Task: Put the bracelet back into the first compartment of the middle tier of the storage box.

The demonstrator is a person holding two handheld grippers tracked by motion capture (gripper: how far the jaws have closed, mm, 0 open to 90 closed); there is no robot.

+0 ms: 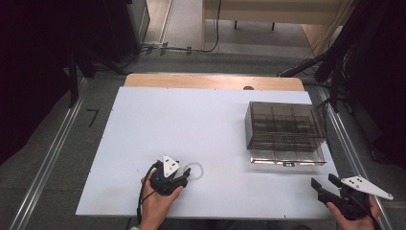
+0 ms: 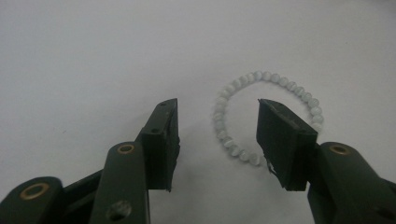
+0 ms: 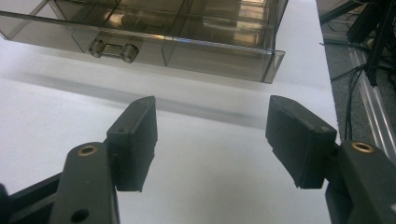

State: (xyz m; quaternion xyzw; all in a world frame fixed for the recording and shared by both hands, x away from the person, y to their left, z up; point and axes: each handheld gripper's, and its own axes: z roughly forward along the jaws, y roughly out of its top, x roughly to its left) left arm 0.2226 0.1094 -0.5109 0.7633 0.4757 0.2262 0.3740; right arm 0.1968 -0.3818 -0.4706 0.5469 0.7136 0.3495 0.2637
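Left gripper gaping over bead bracelet, right gripper agape — near box

White surface with a wooden far edge.
Lying on it: a pale bead bracelet near the front, and well apart at right, a smoky clear compartment box, its drawer pulled out.

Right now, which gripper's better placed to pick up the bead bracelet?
Left. The left gripper is open with the bead bracelet partly between its jaws. The right gripper sits far off, nearer the compartment box.
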